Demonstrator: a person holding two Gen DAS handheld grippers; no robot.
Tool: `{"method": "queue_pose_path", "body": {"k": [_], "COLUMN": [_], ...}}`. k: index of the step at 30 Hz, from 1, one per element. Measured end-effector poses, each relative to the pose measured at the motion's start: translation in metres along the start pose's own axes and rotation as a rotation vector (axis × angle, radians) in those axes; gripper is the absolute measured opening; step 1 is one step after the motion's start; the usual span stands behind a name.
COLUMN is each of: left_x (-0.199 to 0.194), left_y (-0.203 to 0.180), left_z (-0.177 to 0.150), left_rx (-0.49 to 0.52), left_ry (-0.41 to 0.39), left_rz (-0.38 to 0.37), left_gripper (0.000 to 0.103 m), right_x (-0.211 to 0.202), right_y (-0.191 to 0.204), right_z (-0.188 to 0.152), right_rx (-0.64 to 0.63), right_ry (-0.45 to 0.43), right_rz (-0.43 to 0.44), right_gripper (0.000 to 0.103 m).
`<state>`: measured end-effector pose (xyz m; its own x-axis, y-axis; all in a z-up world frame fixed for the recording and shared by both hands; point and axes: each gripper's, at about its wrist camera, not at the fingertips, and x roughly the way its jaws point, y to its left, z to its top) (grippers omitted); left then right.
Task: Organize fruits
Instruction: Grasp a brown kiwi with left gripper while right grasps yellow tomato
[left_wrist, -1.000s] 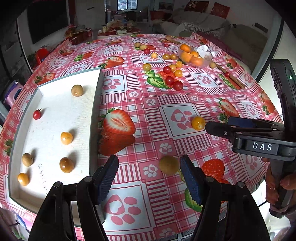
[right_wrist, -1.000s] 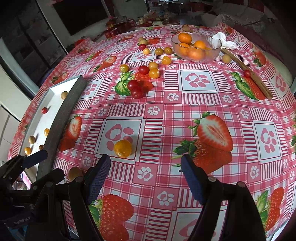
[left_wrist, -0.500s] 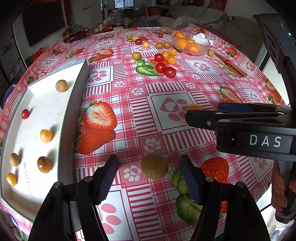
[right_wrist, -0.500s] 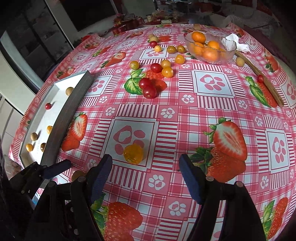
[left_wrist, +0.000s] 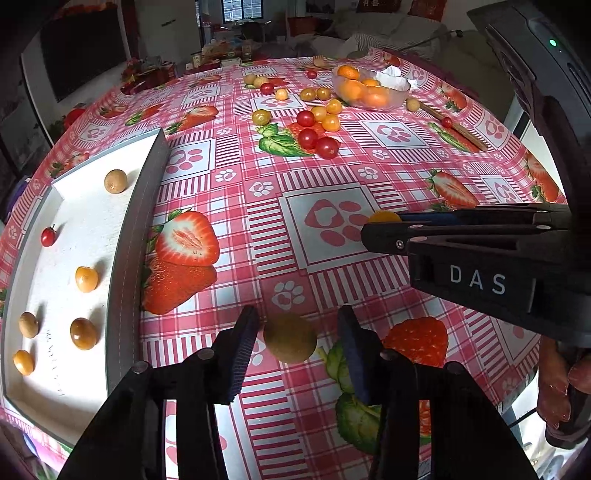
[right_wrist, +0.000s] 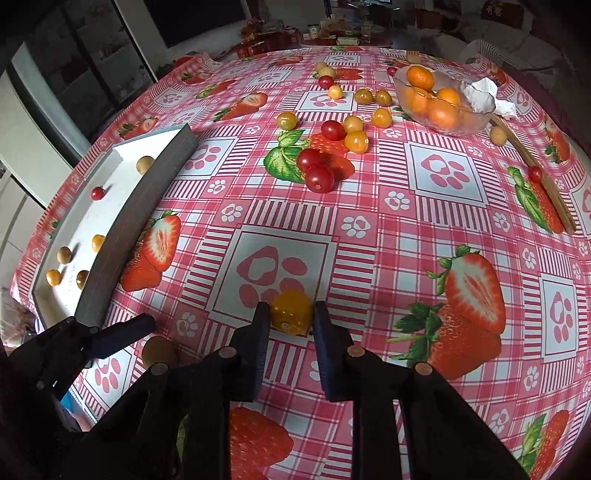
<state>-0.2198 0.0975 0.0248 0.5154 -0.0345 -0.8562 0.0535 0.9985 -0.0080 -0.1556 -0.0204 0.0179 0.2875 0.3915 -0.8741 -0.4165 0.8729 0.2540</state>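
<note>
A round brown-green fruit (left_wrist: 290, 342) lies on the tablecloth between the fingers of my left gripper (left_wrist: 295, 332); the jaws stand partly closed around it with small gaps on both sides. It also shows in the right wrist view (right_wrist: 159, 351). A yellow-orange tomato (right_wrist: 290, 311) lies between the fingers of my right gripper (right_wrist: 290, 317), whose jaws have narrowed to its sides. The right gripper also shows in the left wrist view (left_wrist: 384, 230). A white tray (left_wrist: 66, 384) at the left holds several small fruits.
A cluster of red and yellow cherry tomatoes (right_wrist: 332, 147) lies mid-table. A glass bowl of oranges (right_wrist: 439, 103) with a tissue stands at the far right. A wooden stick (right_wrist: 532, 166) lies along the right side. The tray's grey wall (left_wrist: 136, 236) stands near my left gripper.
Both grippers have moved forward and closed in around their fruits: the left around the brown-green fruit, the right around the yellow tomato. Both jaws are much narrower than before.
</note>
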Motion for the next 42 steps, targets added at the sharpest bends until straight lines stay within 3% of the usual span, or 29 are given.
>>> {"method": "queue_pose_path", "body": {"k": [2, 8, 17, 28, 42], "left_x": [0.0, -0.004, -0.034, -0.063, -0.058], "left_y": [-0.003, 0.003, 0.018, 0.082, 0.171], "left_z": [0.001, -0.001, 0.001, -0.007, -0.032], "left_rx": [0.012, -0.024, -0.064, -0.183, -0.358], "left_ry": [-0.003, 0.001, -0.058, -0.122, -0.124], "left_rz": [-0.011, -0.065, -0.072, 0.002, 0.109], "left_gripper": [0.028, 0.028, 0.028, 0.028, 0.028], "right_x": [-0.002, -0.011, -0.025, -0.029, -0.004], "right_y": [-0.005, -0.013, -0.018, 0.007, 0.081], "right_z": [-0.002, -0.009, -0.011, 0.005, 0.037], "right_rx": [0.024, 0.053, 0.073, 0.047, -0.081], "right_ry": [0.002, -0.004, -0.02, -0.015, 0.024], "right_rz": [0.016, 0.024, 0.043, 0.083, 0.121], "right_gripper": [0.026, 0.026, 0.026, 0.026, 0.026]}}
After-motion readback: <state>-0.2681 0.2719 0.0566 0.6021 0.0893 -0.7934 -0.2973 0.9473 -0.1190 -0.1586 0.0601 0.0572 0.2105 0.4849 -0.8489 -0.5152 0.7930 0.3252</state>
